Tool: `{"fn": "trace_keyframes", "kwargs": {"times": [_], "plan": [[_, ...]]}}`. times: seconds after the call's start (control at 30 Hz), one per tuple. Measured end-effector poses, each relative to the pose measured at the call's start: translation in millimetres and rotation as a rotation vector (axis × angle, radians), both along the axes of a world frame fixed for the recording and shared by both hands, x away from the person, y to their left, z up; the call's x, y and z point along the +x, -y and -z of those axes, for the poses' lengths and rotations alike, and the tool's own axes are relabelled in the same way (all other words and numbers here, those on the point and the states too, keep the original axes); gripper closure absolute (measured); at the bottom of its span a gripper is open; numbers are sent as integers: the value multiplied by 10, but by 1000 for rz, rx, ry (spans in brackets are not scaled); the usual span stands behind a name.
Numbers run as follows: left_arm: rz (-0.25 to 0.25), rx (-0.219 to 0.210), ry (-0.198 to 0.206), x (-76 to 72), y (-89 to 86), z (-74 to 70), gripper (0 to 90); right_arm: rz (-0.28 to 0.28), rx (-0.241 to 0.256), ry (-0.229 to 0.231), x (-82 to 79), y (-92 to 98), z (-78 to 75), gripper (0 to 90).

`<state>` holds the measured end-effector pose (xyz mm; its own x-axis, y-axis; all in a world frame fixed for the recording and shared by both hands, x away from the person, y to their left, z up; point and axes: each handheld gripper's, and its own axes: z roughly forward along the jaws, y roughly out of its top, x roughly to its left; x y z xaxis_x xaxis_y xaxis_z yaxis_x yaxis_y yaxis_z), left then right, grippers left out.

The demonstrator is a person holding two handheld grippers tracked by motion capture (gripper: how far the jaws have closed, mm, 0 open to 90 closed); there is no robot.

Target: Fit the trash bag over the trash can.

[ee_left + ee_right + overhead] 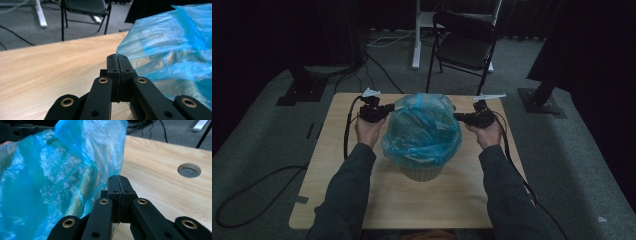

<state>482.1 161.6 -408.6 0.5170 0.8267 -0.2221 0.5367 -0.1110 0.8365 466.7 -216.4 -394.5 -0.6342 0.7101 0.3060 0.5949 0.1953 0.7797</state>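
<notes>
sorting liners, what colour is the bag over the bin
Translucent blue bag, clearest in the right gripper view.

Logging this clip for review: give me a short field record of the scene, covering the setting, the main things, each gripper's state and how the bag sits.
setting: wooden table in a dim room, folding chair behind it
main things: blue plastic bag draped over a pale bin
left gripper: jaws shut on the bag's edge at the bag's left side
right gripper: jaws shut on the bag's edge at the bag's right side
bag state: stretched between the two grippers, its rim hanging down over the bin's upper part
table detail: round hole in the top
</notes>
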Motion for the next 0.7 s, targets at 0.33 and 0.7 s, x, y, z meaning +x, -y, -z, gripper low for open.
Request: {"fn": "trace_keyframes", "kwargs": {"times": [0.33,0.7], "plan": [[5,18,-83,17,22,250,896,26,-61,-75,61,-23,207,900],[46,-29,-99,-278,-76,338,837,-9,-60,-82,-216,169,358,888]]}}
